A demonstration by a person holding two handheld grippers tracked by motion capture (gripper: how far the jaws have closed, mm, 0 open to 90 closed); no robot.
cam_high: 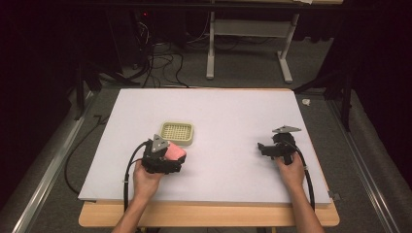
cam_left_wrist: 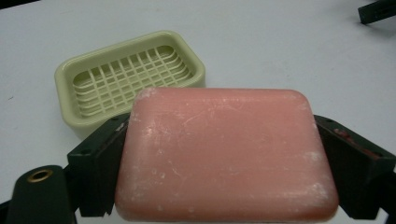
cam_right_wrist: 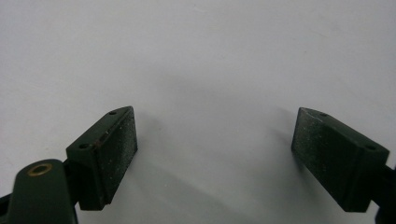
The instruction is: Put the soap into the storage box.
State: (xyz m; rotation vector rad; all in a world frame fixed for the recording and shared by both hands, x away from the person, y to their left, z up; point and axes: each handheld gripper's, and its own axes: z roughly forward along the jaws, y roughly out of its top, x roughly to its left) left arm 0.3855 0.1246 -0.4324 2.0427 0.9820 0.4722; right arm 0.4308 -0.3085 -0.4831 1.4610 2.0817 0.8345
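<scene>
A pink bar of soap (cam_left_wrist: 226, 154) sits between the two black jaws of my left gripper (cam_high: 170, 156), which is shut on it just above the white table sheet. In the high view the soap (cam_high: 175, 152) shows at the gripper's tip. Just beyond it lies a pale yellow-green soap dish (cam_left_wrist: 126, 74) with a grid insert, empty, also seen at the table's middle left as the dish (cam_high: 178, 133). My right gripper (cam_high: 262, 148) rests at the right of the sheet, jaws wide apart with nothing between them (cam_right_wrist: 215, 154).
The white sheet (cam_high: 218, 111) covers a wooden tabletop whose front edge (cam_high: 209, 216) shows below. Cables trail from both grippers off the front. A table frame and wires stand on the floor behind.
</scene>
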